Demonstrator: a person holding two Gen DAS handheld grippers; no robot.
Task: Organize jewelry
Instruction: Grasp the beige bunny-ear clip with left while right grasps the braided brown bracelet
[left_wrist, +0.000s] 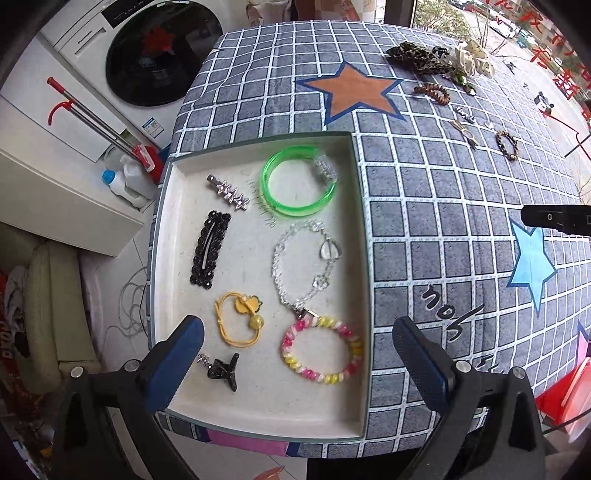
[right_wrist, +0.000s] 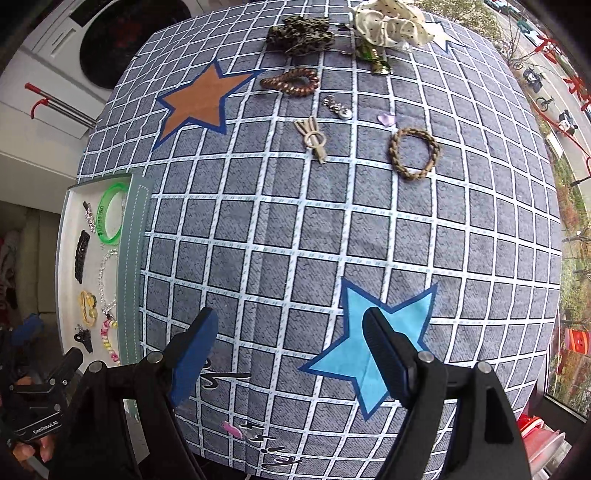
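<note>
The fingers of the left gripper are spread to their widest, with nothing between them; they hang over the near end of the white tray. The fingers of the right gripper are also spread and empty, above bare tablecloth just right of the tray, beside the light-blue star.

Inside the tray, nearest the left gripper, lie a small black claw clip, a yellow hair tie and a pink-and-yellow coil bracelet. Beyond these lie a black snap clip and a silver chain bracelet. At the far end of the tray lie a silver star clip and a green bangle.

Well beyond the tray, across the cloth, the unsorted pieces remain: a braided brown hair tie, a beige hair clip, a small silver charm, a brown coil tie, a leopard-print scrunchie and a cream dotted scrunchie.

Step in hand, as judged: between placements; seven pieces are stowed and neither gripper carries anything.

Next move, as judged: carry the right gripper toward the far pieces, likely the beige hair clip or braided tie as nearest. Both lie flat on soft cloth, so the fingers must straddle the piece low and close without bunching the fabric.
</note>
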